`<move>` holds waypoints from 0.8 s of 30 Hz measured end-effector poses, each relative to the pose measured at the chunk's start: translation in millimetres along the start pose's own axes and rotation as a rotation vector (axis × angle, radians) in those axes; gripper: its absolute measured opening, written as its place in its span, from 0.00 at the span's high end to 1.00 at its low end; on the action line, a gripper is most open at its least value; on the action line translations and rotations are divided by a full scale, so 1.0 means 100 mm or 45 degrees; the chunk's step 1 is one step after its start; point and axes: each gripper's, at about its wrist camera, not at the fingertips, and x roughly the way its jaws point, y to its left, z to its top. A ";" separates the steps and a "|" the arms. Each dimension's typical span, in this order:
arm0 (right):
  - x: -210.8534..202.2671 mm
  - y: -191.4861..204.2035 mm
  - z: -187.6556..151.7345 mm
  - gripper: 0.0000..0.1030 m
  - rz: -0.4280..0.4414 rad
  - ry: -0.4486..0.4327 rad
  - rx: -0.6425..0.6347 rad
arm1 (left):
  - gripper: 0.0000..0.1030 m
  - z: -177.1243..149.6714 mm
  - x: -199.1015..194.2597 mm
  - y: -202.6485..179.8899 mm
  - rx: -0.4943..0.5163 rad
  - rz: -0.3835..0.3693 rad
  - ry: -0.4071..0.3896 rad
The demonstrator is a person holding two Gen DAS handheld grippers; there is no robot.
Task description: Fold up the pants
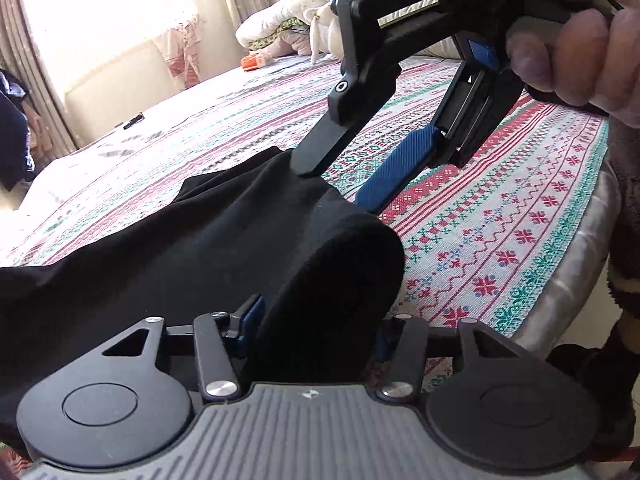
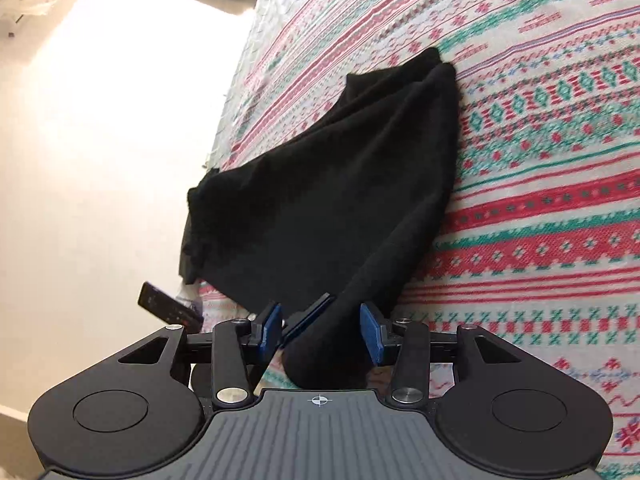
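Black pants (image 1: 208, 232) lie bunched on a patterned bedsheet (image 1: 500, 240). In the left wrist view, a thick fold of the pants fills the gap between my left gripper's fingers (image 1: 320, 328); the jaws stand apart around it. The right gripper (image 1: 340, 188) comes in from the upper right, its black finger (image 1: 320, 148) and blue-padded finger (image 1: 396, 168) spread on either side of the pants' raised edge. In the right wrist view, the pants (image 2: 340, 184) stretch away across the sheet (image 2: 540, 200), and a fold sits between the right gripper's open blue pads (image 2: 324, 332).
Folded quilts and pillows (image 1: 288, 28) are piled at the bed's far side, with an orange object (image 1: 254, 62) and a small dark item (image 1: 134, 120) on the sheet. The bed edge (image 1: 576, 292) runs on the right. A dark remote-like object (image 2: 168, 308) lies near the bed's edge.
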 end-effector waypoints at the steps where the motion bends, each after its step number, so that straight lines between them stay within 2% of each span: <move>1: -0.03 -0.05 0.05 0.58 -0.029 -0.026 0.010 | 0.38 -0.01 -0.01 -0.02 0.001 0.018 -0.009; 4: 0.00 -0.21 0.21 0.58 -0.093 -0.056 0.048 | 0.43 -0.03 -0.04 -0.09 -0.004 0.075 -0.021; 8: 0.17 -0.42 0.43 0.58 -0.136 -0.067 0.129 | 0.48 0.00 -0.01 -0.10 -0.177 0.129 0.003; 9: 0.24 -0.47 0.49 0.66 -0.105 -0.072 0.129 | 0.51 0.01 -0.02 -0.11 -0.209 0.154 0.004; 10: 0.29 -0.48 0.54 0.69 -0.090 -0.072 0.130 | 0.53 0.02 -0.04 -0.12 -0.231 0.179 0.002; 15: 0.42 -0.44 0.75 0.73 -0.102 -0.149 0.049 | 0.59 0.04 -0.10 -0.25 -0.264 0.297 -0.001; 20: 0.53 -0.44 0.92 0.75 -0.083 -0.211 0.050 | 0.69 0.09 -0.12 -0.36 -0.297 0.385 0.008; 22: 0.54 -0.44 0.93 0.87 -0.112 -0.218 0.059 | 0.75 0.14 -0.15 -0.40 -0.319 0.411 0.011; 24: 0.49 -0.39 0.93 0.90 -0.129 -0.244 0.041 | 0.76 0.19 -0.19 -0.39 -0.349 0.427 0.009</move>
